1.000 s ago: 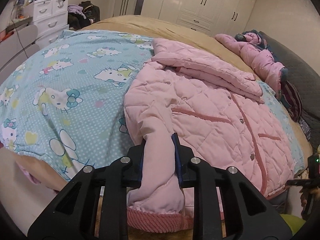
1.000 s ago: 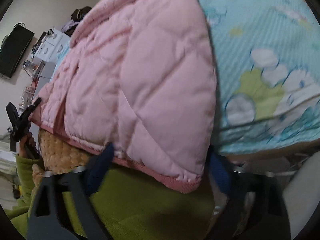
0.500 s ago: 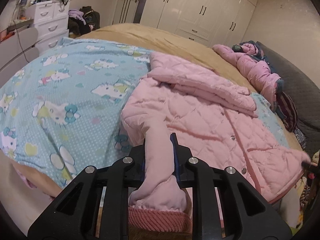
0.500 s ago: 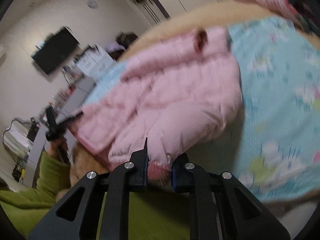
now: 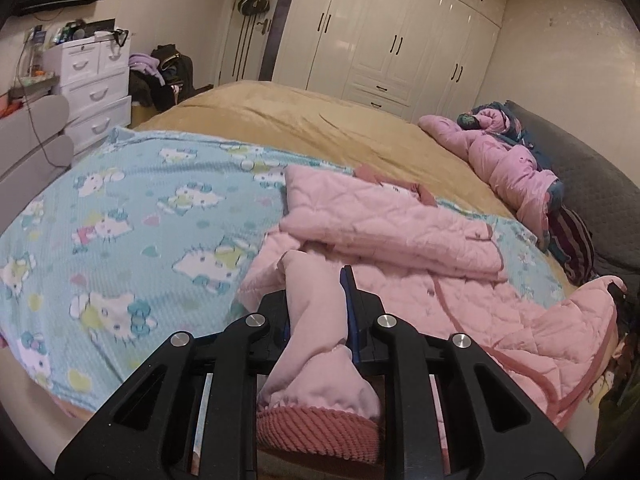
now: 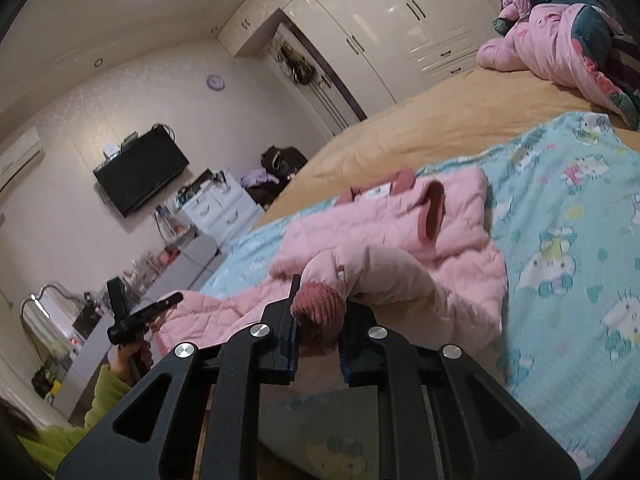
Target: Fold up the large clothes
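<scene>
The left gripper [image 5: 316, 312] is clamped on a sleeve [image 5: 316, 344] of the pink jacket [image 5: 400, 236], its blue-padded fingers pressed against the fabric on both sides — the ribbed cuff [image 5: 316, 428] bunches below them, nearest the camera. The right gripper [image 6: 318, 320] pinches the other sleeve [image 6: 380, 272] at its ribbed cuff [image 6: 320, 312], the fingers narrow around it; that sleeve arches up off the bed and back down to the jacket's body.

The jacket lies on a blue cat-print blanket [image 5: 120, 216] near the bed's front edge. In the left view its upper part is doubled over in a thick fold across the chest, a row of snaps [image 5: 430, 292] and darker pink trim show below the fold, and the hem corner at far right is lifted, though what lifts it is hidden at the frame's edge. In the right view the left gripper shows from outside at far left, held by a hand [image 6: 134, 354] in a green sleeve.

Beyond the blanket is a tan bedspread [image 5: 300, 120]. A second pink coat [image 5: 504, 156] lies heaped by the dark headboard [image 5: 592, 184]. Farther back — white wardrobes [image 5: 392, 36], a white drawer unit [image 5: 92, 92] and a wall TV [image 6: 140, 176].
</scene>
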`<state>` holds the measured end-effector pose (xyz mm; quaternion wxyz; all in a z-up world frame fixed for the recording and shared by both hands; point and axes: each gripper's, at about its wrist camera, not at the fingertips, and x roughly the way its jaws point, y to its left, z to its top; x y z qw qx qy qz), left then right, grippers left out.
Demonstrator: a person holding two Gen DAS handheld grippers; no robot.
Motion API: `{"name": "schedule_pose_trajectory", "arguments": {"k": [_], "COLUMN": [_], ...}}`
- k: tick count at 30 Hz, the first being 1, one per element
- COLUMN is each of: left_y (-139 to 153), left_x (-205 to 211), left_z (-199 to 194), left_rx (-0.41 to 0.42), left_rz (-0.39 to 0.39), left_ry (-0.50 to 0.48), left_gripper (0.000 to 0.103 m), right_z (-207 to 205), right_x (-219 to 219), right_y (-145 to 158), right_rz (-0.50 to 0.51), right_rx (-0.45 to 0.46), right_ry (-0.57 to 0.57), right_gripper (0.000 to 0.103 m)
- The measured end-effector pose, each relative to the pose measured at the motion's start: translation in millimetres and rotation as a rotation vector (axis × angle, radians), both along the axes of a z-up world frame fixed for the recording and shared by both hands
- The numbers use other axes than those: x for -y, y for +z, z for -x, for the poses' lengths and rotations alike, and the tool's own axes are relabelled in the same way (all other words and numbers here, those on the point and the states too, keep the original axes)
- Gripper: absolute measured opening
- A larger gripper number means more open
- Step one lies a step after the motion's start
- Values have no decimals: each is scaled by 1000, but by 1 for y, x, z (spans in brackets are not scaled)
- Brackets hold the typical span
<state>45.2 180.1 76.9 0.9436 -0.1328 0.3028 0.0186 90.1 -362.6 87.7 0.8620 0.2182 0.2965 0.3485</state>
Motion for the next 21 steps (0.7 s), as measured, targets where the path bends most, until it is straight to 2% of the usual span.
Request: {"name": "schedule_pose_trajectory", "arguments": {"k": [12,21], "left_y": [39,50], "left_x": [-2,0], "left_z": [-56,-101], "left_rx": [38,43], "left_rz": [-33,-67], "left_ry": [4,19], "left_gripper": [12,13], "right_z": [-55,-102], "right_x": [11,12], "right_y": [17,23], "right_rz": [-33,-20], "right_rx": [46,64], "right_ry": [-85,-155], "right_gripper": [14,14]}}
